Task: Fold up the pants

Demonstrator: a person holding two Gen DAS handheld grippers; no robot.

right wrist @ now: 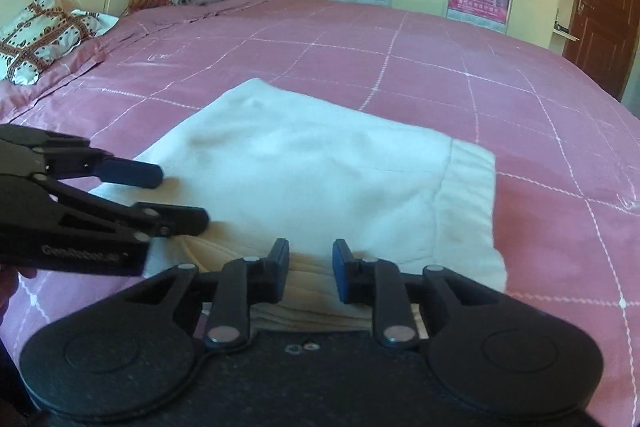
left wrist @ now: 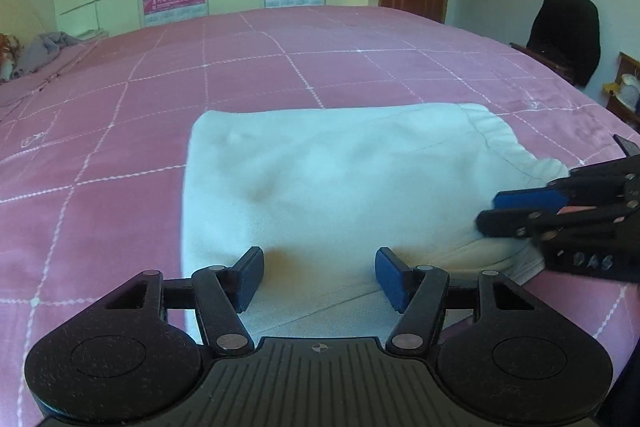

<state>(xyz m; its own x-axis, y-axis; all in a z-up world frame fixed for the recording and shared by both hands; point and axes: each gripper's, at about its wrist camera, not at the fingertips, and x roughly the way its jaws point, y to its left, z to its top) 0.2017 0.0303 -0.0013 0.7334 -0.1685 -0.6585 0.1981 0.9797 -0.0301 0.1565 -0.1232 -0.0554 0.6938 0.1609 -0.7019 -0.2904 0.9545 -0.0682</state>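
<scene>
White folded pants [left wrist: 340,179] just ahead of left hand-held gripper [left wrist: 318,277].

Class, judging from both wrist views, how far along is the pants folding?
Done: the white pants lie on the pink bed as a compact rectangle, layers stacked at the near edge. In hand: nothing; the left gripper and right gripper are open beside that edge. Left: perhaps one more fold or smoothing.
</scene>
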